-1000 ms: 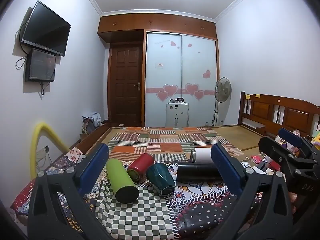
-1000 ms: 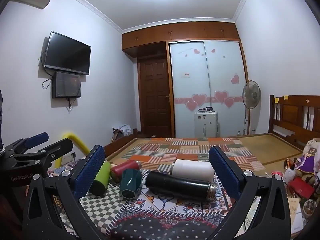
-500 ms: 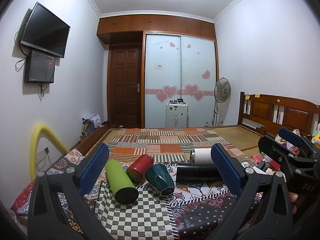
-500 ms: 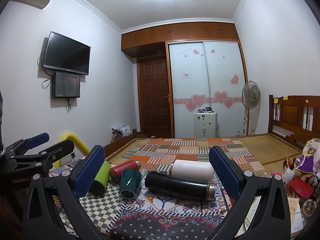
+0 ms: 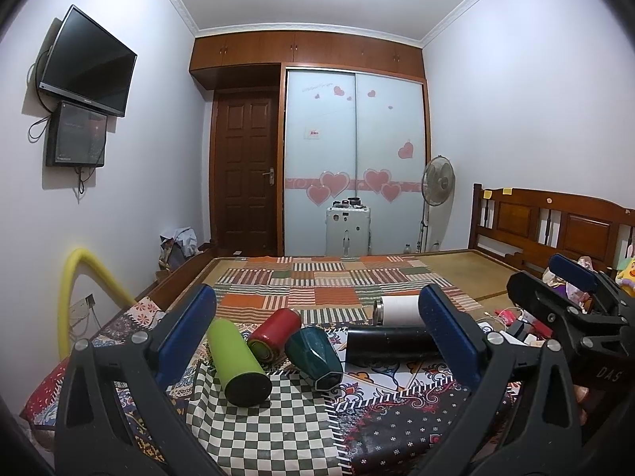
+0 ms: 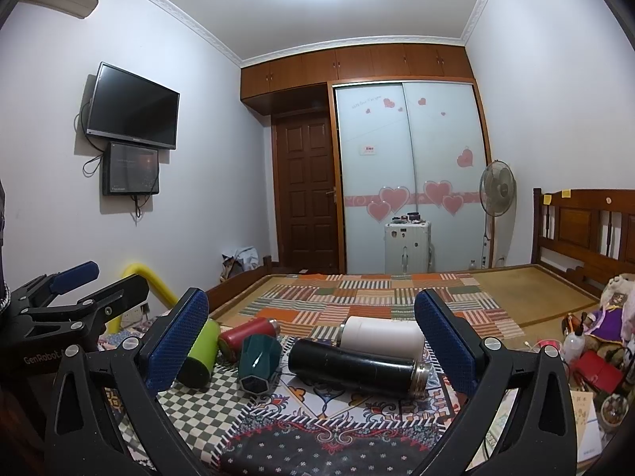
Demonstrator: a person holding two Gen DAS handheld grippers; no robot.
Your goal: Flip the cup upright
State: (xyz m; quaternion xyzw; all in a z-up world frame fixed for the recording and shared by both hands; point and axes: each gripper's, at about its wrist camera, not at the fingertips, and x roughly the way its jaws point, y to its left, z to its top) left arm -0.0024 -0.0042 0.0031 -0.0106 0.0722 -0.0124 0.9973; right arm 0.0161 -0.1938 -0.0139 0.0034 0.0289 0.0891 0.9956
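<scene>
Several cups lie on their sides on patterned cloths on the bed: a green flask (image 5: pixel 238 357) (image 6: pixel 200 351), a red cup (image 5: pixel 276 335) (image 6: pixel 248 337), a dark teal faceted cup (image 5: pixel 313 353) (image 6: pixel 258 365), a black flask (image 5: pixel 391 345) (image 6: pixel 353 367) and a white cup (image 5: pixel 399 309) (image 6: pixel 381 335). My left gripper (image 5: pixel 317 341) is open and empty, held above and short of the cups. My right gripper (image 6: pixel 311 341) is open and empty, likewise short of them. Each gripper shows at the edge of the other's view.
A checkered cloth (image 5: pixel 258 428) and a dark floral cloth (image 6: pixel 317 448) cover the near bed. A striped patchwork blanket (image 5: pixel 317 285) lies behind. Clutter and toys (image 6: pixel 595 353) sit at the right by the wooden headboard (image 5: pixel 555 230). A yellow tube (image 5: pixel 79 277) arches at left.
Both views have drifted very slightly; the cups have not moved and both grippers stay open.
</scene>
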